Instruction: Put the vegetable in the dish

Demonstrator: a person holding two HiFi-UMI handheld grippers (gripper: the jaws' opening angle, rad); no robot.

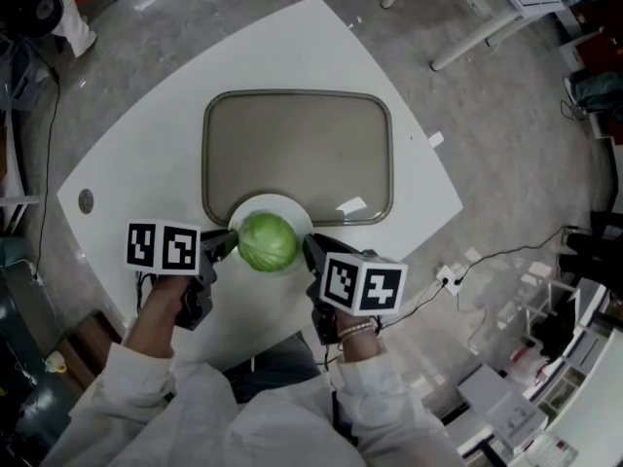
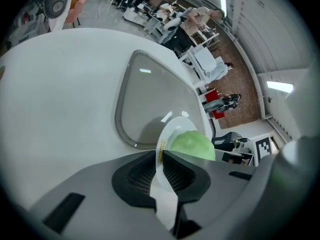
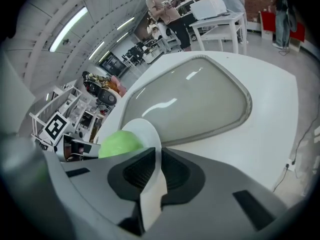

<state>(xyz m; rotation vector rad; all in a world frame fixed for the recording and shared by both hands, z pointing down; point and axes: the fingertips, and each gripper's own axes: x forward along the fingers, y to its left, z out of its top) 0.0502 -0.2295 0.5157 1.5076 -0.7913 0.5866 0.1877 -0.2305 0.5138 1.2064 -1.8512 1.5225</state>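
left tongs (image 1: 229, 244), right tongs (image 1: 310, 249) clamping cabbage (image 1: 267, 242) plate (image 1: 269, 202)

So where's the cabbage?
In head view, the cabbage sits on a plate held by the left hand-held gripper and right hand-held gripper, at the tray's near edge.

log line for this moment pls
left gripper: shut on plate rim | right gripper: shut on opposite rim | cabbage: on plate | plate: at near edge of tray
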